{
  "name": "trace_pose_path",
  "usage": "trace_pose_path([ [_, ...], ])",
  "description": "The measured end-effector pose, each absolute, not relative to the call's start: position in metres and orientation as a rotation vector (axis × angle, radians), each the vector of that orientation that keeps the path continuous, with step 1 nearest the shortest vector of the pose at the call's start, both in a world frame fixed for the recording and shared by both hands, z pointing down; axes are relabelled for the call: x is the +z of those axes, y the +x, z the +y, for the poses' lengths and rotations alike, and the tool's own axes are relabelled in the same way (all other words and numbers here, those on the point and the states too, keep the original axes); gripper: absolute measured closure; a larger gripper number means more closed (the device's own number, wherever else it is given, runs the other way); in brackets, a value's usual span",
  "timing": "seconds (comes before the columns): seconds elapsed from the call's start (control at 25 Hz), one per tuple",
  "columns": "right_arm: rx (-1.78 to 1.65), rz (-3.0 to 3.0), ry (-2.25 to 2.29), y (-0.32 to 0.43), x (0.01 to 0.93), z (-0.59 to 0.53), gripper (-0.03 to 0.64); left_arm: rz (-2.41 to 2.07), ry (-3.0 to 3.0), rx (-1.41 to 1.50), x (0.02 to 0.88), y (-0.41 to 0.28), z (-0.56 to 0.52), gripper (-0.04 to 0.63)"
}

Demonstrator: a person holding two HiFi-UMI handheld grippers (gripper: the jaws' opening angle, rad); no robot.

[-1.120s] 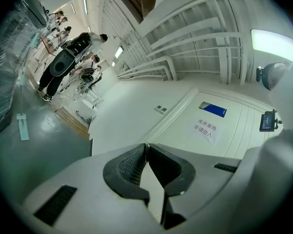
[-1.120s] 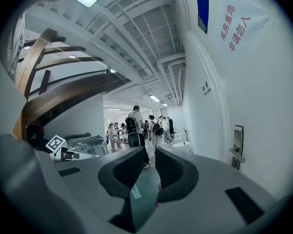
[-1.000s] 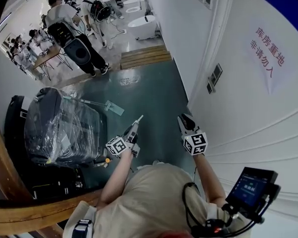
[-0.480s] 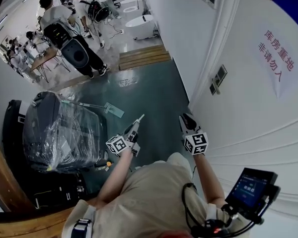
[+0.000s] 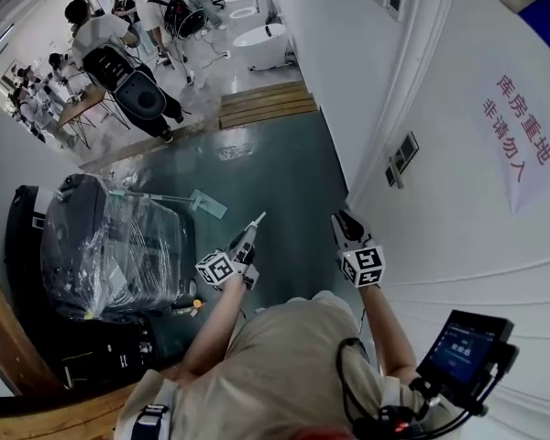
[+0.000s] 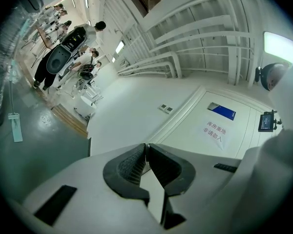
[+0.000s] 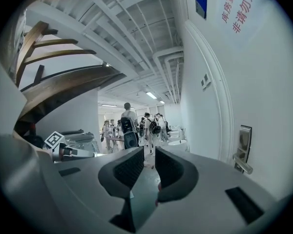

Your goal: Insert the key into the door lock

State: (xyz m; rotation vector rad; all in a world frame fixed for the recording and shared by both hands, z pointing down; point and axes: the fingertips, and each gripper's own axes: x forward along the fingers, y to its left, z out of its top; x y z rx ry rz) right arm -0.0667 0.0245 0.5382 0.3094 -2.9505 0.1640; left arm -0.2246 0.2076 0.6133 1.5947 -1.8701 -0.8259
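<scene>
The white door (image 5: 477, 227) with a paper sign in red characters (image 5: 521, 140) fills the right of the head view. Its silver lock plate (image 5: 399, 159) sits at the door's left edge, and shows with its lever handle (image 7: 242, 164) at the right of the right gripper view. My left gripper (image 5: 257, 220) is held out level over the green floor, left of the door and apart from the lock. Its jaws are shut, with a thin pale sliver that looks like the key (image 6: 145, 156) pinched between the pads. My right gripper (image 5: 345, 224) is nearer the door, slightly open with nothing between its fingers.
A dark machine wrapped in clear plastic (image 5: 110, 246) stands at the left, with a flat mop (image 5: 206, 202) on the floor beside it. Wooden steps (image 5: 266, 104) and several people (image 5: 110, 44) are farther down the corridor. A curved wooden rail (image 5: 5, 328) runs lower left. A small screen (image 5: 463, 342) hangs at lower right.
Both grippers keep their pose and jaw state. The surroundings have slid slightly in the head view: the door sign has shifted right and the wooden rail has moved out to the left.
</scene>
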Motion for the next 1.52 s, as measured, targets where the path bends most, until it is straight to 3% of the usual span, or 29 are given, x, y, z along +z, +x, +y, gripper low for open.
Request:
trace_pose_path([
  [0.36, 0.141, -2.933, 0.254, -0.059, 0.536, -0.028, 0.555, -1.890, 1.564, -0.819, 0.610, -0.212, 0.158, 0.561],
  [1.12, 0.222, -2.888, 0.107, -0.055, 0.553, -0.030, 0.555, -1.936, 1.488, -0.829, 0.617, -0.192, 0.153, 0.560],
  [1.52, 0.251, -2.857, 0.128, -0.089, 0.557, -0.037, 0.555, -1.933, 1.477, -0.826, 0.622, -0.231, 0.153, 0.561],
])
